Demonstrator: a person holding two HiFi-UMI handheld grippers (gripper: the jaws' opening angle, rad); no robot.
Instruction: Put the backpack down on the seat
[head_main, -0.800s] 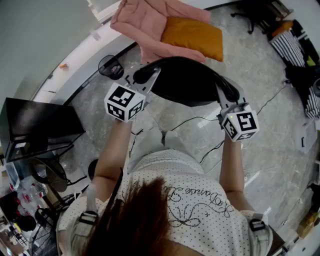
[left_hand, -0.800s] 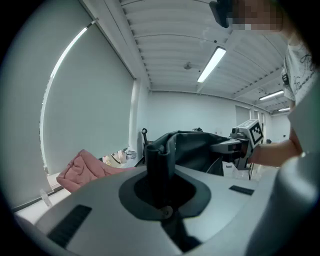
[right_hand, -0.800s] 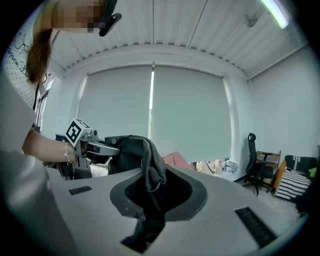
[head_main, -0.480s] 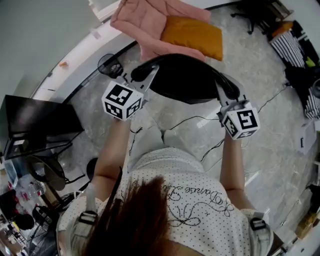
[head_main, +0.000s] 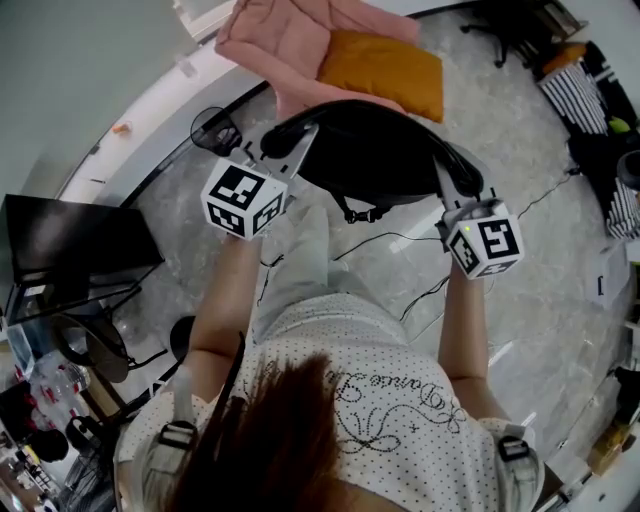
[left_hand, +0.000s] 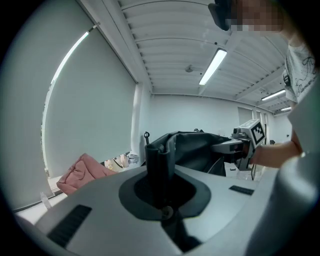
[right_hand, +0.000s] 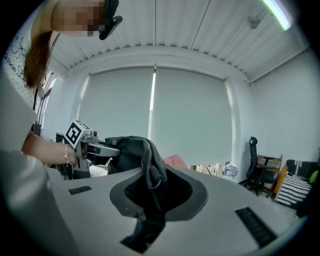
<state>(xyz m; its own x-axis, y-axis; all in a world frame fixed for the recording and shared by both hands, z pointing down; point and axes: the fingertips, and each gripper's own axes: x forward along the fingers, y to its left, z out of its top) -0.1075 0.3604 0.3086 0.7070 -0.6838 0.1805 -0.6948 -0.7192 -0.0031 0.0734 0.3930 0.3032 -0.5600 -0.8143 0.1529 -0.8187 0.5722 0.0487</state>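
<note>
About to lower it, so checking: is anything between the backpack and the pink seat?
Nothing visible stands between them. The backpack, held by the left gripper and right gripper, hangs in front of the pink seat. An orange cushion lies on part of that seat.

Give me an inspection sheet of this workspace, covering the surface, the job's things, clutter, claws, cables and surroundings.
Surface: pink seat, with an orange cushion lying on it.
Job's things: backpack, black, held up in front of the seat, not set down.
Clutter: wire bin on the floor.
Claws: left claw shut on a backpack strap; right claw shut on backpack fabric.
Cables: black cables trailing across the floor.
Surroundings: office chair, window blinds, ceiling lights.
</note>
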